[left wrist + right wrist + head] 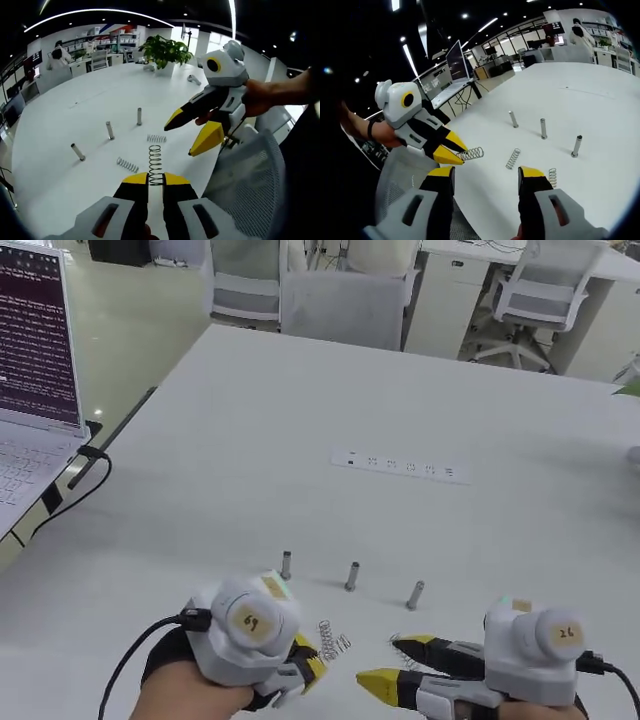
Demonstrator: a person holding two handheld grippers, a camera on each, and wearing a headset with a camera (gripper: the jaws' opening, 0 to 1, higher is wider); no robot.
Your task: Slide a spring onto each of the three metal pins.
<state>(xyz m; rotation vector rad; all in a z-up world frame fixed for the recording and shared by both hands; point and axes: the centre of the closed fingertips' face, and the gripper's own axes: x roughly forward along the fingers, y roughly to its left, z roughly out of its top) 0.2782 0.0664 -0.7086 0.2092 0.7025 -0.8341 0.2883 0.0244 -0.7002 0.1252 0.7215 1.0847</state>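
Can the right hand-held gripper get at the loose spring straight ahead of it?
Probably yes: the right hand-held gripper is open, and the spring lies on bare table just ahead, nothing between.

White tabletop stretching away. Far left, open laptop, screen lit with rows of text, black cable trailing from its side. Mid-tabletop, flat white power strip. Beyond the far edge, grey office chair, white chair further right. Leafy potted plant at one end.
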